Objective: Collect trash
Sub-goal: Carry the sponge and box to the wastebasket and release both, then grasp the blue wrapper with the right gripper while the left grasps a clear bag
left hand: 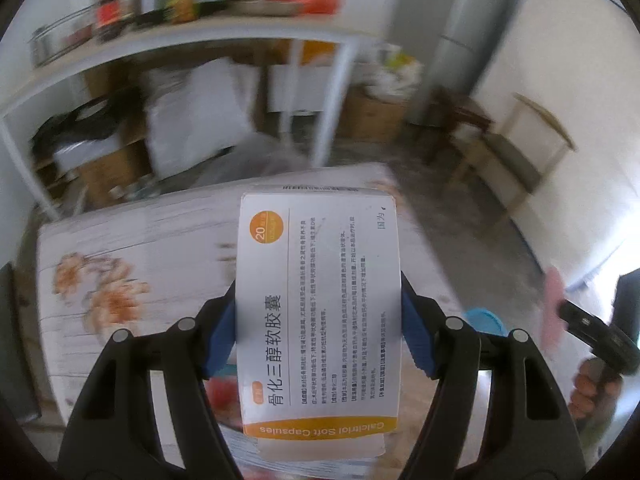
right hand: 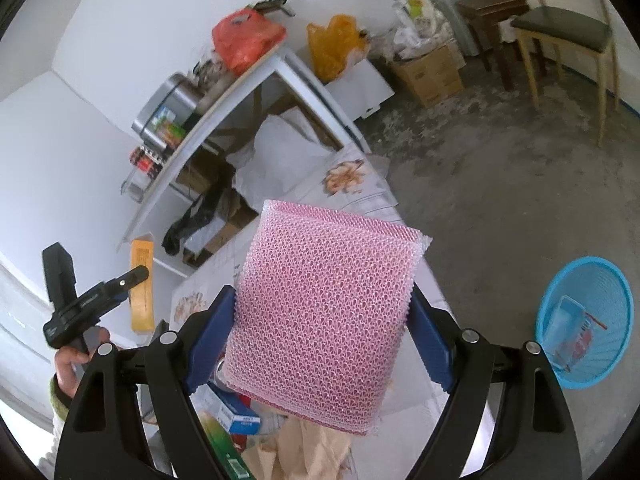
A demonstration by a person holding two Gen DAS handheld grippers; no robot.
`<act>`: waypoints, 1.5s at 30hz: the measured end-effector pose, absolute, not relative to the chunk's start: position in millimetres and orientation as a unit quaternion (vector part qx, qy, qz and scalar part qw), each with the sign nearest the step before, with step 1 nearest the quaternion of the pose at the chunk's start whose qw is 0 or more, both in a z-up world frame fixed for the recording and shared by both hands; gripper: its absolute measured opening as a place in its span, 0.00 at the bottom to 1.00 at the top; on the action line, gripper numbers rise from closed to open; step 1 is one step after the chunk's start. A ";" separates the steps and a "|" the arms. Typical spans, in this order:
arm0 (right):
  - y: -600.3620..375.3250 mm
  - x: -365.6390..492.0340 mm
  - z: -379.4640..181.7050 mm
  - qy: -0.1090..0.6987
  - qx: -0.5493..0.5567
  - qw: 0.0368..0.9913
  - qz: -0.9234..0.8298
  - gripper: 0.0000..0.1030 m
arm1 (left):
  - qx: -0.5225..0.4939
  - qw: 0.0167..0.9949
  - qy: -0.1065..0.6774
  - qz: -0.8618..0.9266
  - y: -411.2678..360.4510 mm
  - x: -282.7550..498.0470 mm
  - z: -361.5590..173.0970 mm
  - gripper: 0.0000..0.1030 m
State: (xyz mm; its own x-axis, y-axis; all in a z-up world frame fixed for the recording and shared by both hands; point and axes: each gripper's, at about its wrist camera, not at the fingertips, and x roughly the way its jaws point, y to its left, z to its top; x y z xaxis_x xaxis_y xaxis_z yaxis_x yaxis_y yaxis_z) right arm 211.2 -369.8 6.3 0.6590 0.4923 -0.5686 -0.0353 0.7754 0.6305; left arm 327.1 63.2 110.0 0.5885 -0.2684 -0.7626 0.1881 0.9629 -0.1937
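My left gripper [left hand: 319,292] is shut on a white and orange medicine box [left hand: 332,240], its blue pads pressing on both long sides, above the floral-cloth table [left hand: 120,260]. In the right wrist view the same box [right hand: 142,304] shows edge-on at the left, held by a hand. My right gripper [right hand: 322,294] is shut on a pink bubble-wrap pad [right hand: 332,248], also lifted over the table [right hand: 344,176]. A blue mesh waste basket [right hand: 600,280] stands on the floor to the right and holds a clear plastic package. Under the pad lie a blue-white box [right hand: 240,416], a green pack [right hand: 224,448] and a beige bag [right hand: 304,452].
Behind the table stands a white shelf unit [right hand: 248,76] with a red bag [right hand: 244,40] and a metal pot on it. A cardboard box of rubbish [right hand: 432,68] and two chairs [right hand: 560,32] are at the far wall. Bare concrete floor [right hand: 500,168] lies between the table and the basket.
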 end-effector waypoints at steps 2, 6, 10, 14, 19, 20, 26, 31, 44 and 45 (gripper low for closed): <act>-388.6 194.2 7.2 0.375 0.307 0.863 0.140 0.78 | -0.040 0.885 0.433 -0.168 28.6 312.9 114.1 0.65; -434.0 161.0 2.6 0.364 0.325 0.867 0.096 0.78 | -0.020 0.865 0.440 -0.240 -45.0 292.9 106.6 0.65; -489.2 132.2 -22.0 0.366 0.362 0.856 0.035 0.78 | -0.004 0.834 0.462 -0.301 -125.4 283.0 85.8 0.65; -538.7 112.6 -64.4 0.381 0.410 0.829 -0.017 0.78 | 0.005 0.797 0.496 -0.345 -208.1 279.7 54.0 0.66; -587.4 106.2 -127.9 0.404 0.470 0.782 -0.057 0.79 | 0.010 0.749 0.544 -0.379 -300.3 279.2 3.5 0.68; -598.5 110.0 -140.7 0.407 0.479 0.775 -0.062 0.79 | 0.008 0.745 0.548 -0.381 -311.8 279.4 -3.0 0.73; -647.3 149.9 -215.8 0.436 0.469 0.757 -0.131 0.88 | -0.011 0.741 0.547 -0.389 -384.8 292.5 -40.3 0.87; -665.1 156.2 -262.7 0.469 0.458 0.735 -0.175 0.88 | -0.055 0.716 0.581 -0.383 -382.5 298.8 -57.8 0.87; -630.4 80.6 -192.6 0.398 0.394 0.811 -0.169 0.88 | -0.067 0.799 0.465 -0.376 -227.9 262.8 38.0 0.87; -625.9 78.0 -184.2 0.395 0.384 0.817 -0.168 0.88 | -0.070 0.808 0.454 -0.369 -206.4 255.7 46.7 0.87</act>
State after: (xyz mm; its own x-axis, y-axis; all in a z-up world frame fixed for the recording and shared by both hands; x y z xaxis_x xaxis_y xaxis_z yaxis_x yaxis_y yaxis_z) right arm 78.0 -625.9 -184.2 0.6319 0.0288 -0.7745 0.5781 0.6481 0.4958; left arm 255.7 -206.4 46.7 0.3160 -0.6598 -0.6818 0.5330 0.7179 -0.4477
